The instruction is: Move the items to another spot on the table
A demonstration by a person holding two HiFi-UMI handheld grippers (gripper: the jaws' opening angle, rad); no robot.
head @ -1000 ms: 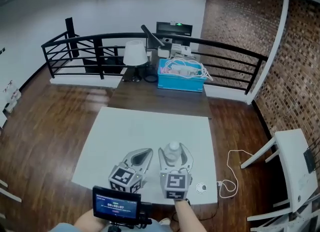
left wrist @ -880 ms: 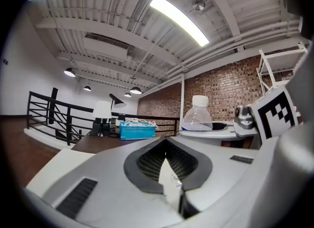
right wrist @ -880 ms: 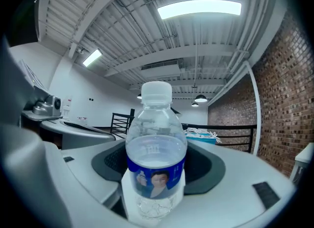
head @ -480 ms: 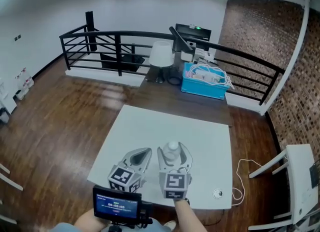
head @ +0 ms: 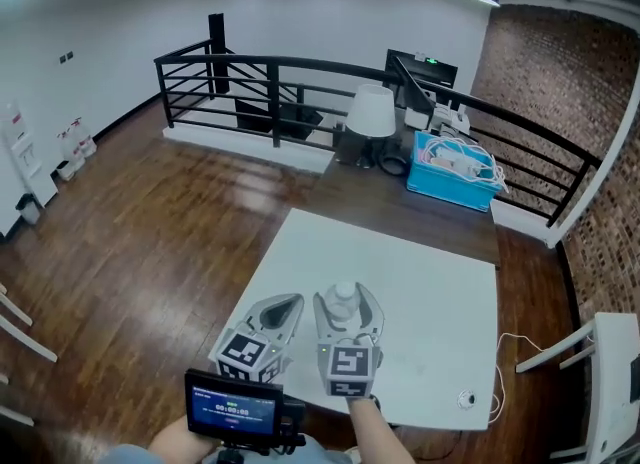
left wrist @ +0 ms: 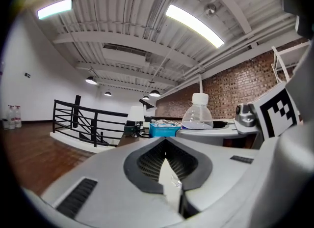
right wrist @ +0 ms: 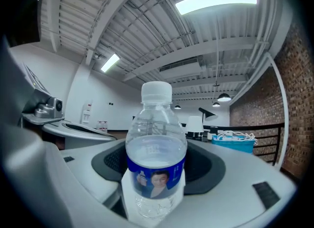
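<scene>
Lower centre, my right gripper (head: 348, 302) holds the water bottle (right wrist: 156, 148) upright between its fingers (right wrist: 233, 173); on my left gripper (head: 286, 306) they press together.

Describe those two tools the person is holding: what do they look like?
Both the left tool and the right tool are pale grey plastic with curved jaws lined in dark ribbed pads. Each carries a cube printed with black-and-white square markers. A small black screen shows at the near edge.
</scene>
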